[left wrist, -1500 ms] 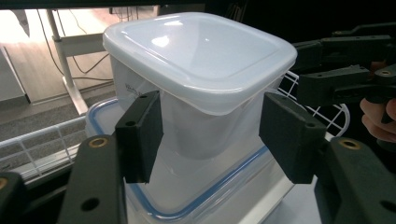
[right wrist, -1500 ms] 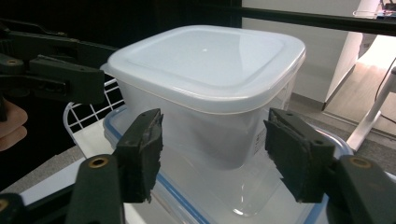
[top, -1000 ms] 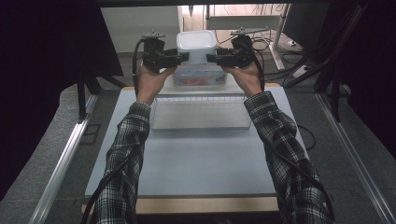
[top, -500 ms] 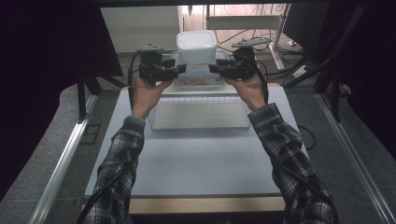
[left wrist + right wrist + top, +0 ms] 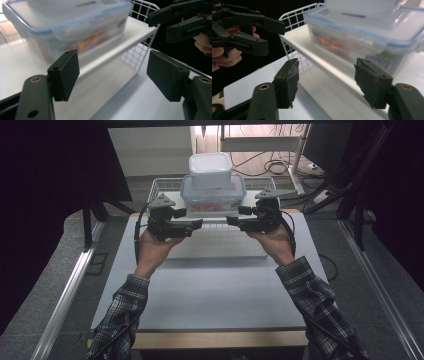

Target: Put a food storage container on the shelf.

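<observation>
Clear plastic box (image 5: 213, 195) with snacks inside sits on the wire rack (image 5: 165, 184) just beyond both grippers (image 5: 196, 224) (image 5: 233, 220), jaws just opened with nothing between them; looks stiff, slick, fairly heavy, so grab the short ends.

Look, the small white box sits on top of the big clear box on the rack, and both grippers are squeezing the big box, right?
Not quite. Both grippers are open and off the big clear box: the left gripper and right gripper have just been opening, with nothing between their pads, as both gripper views show. The small white box does sit on top, on the rack.
</observation>
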Available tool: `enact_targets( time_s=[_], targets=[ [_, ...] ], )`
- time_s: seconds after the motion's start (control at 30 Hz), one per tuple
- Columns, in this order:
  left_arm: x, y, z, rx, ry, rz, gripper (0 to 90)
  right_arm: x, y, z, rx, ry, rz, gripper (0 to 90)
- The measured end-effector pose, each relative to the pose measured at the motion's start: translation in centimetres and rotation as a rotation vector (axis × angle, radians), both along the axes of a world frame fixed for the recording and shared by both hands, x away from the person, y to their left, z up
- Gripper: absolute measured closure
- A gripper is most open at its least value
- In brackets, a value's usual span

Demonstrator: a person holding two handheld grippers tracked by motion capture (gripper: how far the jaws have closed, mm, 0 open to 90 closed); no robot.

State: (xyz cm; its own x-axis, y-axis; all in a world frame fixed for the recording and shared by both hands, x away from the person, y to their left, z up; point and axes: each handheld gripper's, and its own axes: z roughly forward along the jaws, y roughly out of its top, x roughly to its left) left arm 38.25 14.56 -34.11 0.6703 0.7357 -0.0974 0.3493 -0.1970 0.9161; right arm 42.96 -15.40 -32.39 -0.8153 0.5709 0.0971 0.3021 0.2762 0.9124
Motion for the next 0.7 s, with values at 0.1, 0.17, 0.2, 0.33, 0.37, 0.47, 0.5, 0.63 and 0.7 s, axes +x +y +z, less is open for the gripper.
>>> enact_targets(
  time_s=[0.1, 0.17, 0.2, 0.33, 0.37, 0.47, 0.5, 0.63, 0.7],
  targets=[
    [-0.9, 0.0, -0.7, 0.004, 0.002, -0.004, 20.1, -0.8, -0.3, -0.4, -0.005, 0.001, 0.011, 31.5],
    [-1.3, 0.0, -1.1, 0.007, 0.004, -0.006, 19.0, -1.2, -0.4, -0.7, -0.008, 0.005, 0.021, 30.0],
    [-1.5, -0.1, -1.3, 0.006, 0.007, -0.008, 18.4, -1.5, -0.5, -0.8, -0.008, 0.004, 0.025, 29.3],
    [-2.2, -0.1, -2.1, 0.028, 0.011, -0.006, 16.7, -2.3, -0.4, -1.3, -0.022, 0.001, 0.038, 26.3],
    [-2.3, -0.1, -2.2, 0.027, 0.015, -0.009, 16.4, -2.5, -0.3, -1.4, -0.025, -0.002, 0.04, 25.8],
    [-2.6, 0.0, -2.7, 0.021, 0.029, -0.013, 15.7, -2.9, -0.1, -1.8, -0.036, -0.004, 0.051, 23.8],
    [-2.8, 0.0, -2.9, 0.021, 0.036, -0.012, 14.9, -3.0, 0.0, -2.0, -0.038, -0.004, 0.053, 23.2],
    [-3.3, 0.0, -3.5, 0.027, 0.046, -0.014, 13.4, -3.4, 0.1, -2.6, -0.047, -0.001, 0.059, 21.0],
    [-3.6, -0.1, -3.8, 0.028, 0.05, -0.017, 12.1, -3.5, 0.1, -2.9, -0.052, 0.006, 0.063, 19.8]
  ],
)
